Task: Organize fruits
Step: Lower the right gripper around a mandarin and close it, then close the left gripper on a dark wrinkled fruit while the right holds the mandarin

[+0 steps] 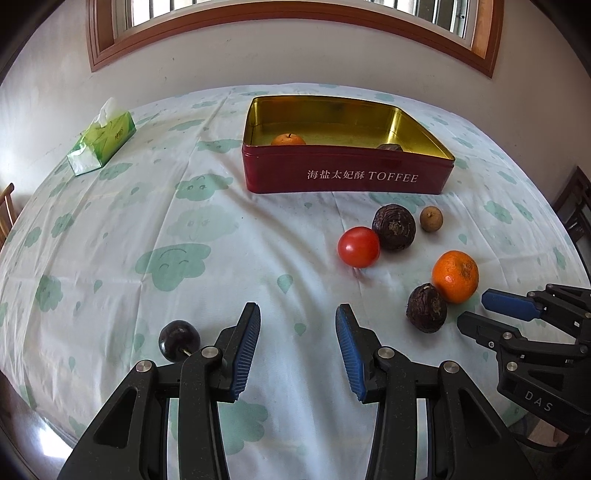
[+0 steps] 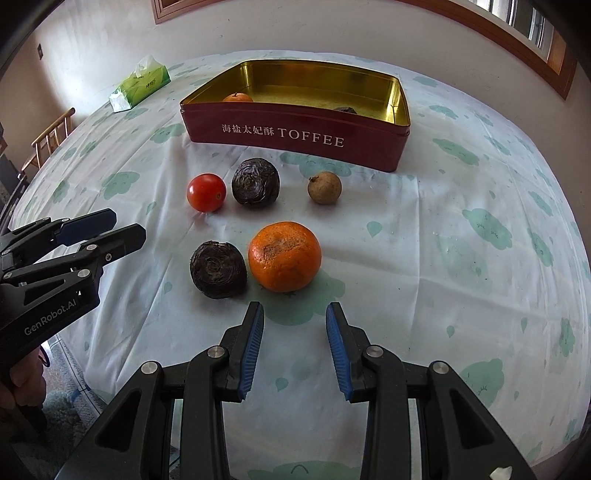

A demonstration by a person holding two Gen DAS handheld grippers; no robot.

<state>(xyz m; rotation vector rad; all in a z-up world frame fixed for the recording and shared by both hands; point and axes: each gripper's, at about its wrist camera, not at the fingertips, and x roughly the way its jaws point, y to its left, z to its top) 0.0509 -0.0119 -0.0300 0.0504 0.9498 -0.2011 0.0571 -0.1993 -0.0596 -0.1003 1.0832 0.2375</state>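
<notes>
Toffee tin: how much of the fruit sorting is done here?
Done: the tin holds an orange and a dark fruit. In hand: nothing; the right gripper hovers open-jawed near the big orange, the left gripper is open too. Left: six fruits lie on the tablecloth.

A pale, off-white wall (image 1: 295,70) fills the upper part of the left wrist view, with faint marks on it. Across the top runs a window (image 1: 295,7) in a brown wooden frame (image 1: 192,31), daylight coming through its bars. In the right wrist view the same frame cuts across the upper right corner. The table (image 2: 461,177) spreads over the middle of both views under a white cloth printed with green clouds and drops. A wooden chair (image 2: 51,136) stands at the left edge of the right wrist view; dark furniture (image 1: 574,210) shows at the right edge of the left wrist view.
</notes>
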